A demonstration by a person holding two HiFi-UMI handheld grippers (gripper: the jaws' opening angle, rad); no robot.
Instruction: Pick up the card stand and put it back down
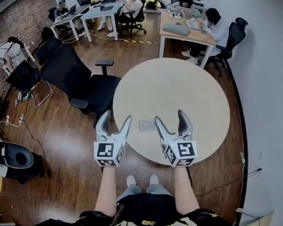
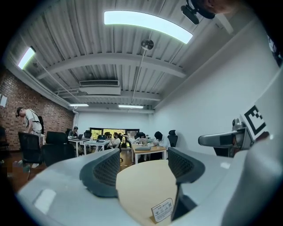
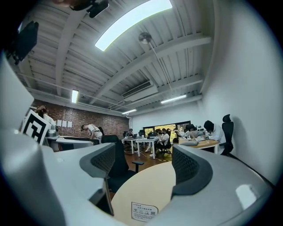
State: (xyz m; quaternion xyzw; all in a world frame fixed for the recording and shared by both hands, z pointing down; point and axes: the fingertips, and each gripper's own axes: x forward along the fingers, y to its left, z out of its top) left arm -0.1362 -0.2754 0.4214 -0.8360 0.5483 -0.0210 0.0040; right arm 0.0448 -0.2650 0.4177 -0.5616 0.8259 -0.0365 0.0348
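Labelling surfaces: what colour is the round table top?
Light beige; the round table shows best in the head view.

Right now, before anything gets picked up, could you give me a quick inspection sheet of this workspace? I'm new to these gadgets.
Surface: round beige table, plain top.
Job's things: card stand sits near the table's near edge, untouched.
Clutter: nothing seen on the table.
Grippers: left gripper and right gripper are both open and empty, one on either side of the card stand, not touching it.
Cables: loose cable on the wooden floor at far left, away from the table.
Surroundings: black office chair by the table's left side; people working at desks beyond.
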